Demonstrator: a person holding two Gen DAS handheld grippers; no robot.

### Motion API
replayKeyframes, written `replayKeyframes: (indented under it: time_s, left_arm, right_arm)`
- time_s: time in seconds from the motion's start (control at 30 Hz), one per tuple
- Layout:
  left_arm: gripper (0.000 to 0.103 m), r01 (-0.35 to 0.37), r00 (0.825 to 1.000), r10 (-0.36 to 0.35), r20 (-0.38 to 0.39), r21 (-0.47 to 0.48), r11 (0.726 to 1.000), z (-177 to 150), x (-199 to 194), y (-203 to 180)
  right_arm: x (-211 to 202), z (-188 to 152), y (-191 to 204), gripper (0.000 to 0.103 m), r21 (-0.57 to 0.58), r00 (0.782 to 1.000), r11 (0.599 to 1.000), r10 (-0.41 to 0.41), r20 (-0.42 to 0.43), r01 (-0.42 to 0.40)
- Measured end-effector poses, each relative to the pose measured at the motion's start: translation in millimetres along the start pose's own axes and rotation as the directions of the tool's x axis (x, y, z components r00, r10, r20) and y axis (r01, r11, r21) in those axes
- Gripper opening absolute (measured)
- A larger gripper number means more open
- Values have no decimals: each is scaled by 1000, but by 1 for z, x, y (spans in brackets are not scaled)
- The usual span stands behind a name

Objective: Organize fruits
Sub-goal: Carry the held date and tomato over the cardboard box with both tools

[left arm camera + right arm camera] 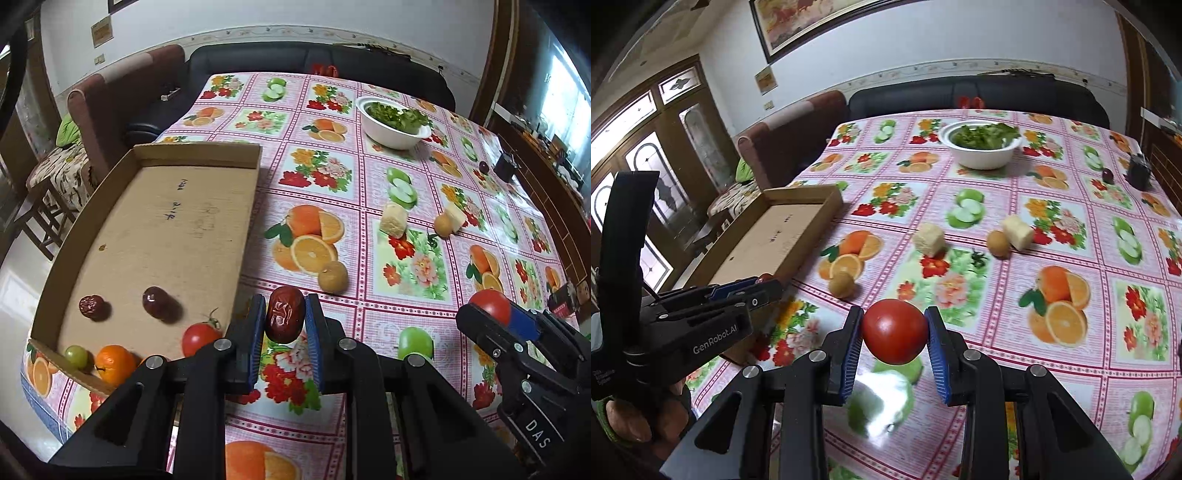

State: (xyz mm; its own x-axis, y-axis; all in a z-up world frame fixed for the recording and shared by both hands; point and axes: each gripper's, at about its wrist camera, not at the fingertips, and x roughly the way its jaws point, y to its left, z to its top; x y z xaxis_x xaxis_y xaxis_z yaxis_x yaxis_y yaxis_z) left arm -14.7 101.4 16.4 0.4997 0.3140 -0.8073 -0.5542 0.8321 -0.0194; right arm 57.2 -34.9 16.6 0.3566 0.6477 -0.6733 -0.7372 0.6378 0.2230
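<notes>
Two longans (333, 276) (998, 243), bowl (982, 157) near tray (207, 151).

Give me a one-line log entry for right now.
left tool: shut on red date | right tool: shut on tomato | cardboard tray: holds five fruits | both loads held above the tablecloth
</notes>
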Motion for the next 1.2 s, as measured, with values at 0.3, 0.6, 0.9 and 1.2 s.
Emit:
replayKeyframes:
  time_s: [0.3,0.6,0.9,1.2]
  left_arm:
    - [19,-3,1000,3,3,-18,1000,-1,0,11]
    - [19,-18,1000,19,12,-44,999,1,-1,28]
    - [19,-56,998,59,25,-94,994,5,-5,58]
    - [19,-83,996,86,18,-147,986,5,-3,91]
  right_arm:
    - [3,1,9,34,-13,1000,1000,2,-8,-2]
    - [9,3,17,34,-26,1000,1000,9,-21,-9]
    - [20,15,41,34,-52,998,997,54,-28,-55]
    - [35,26,67,34,-67,993,992,107,-46,-110]
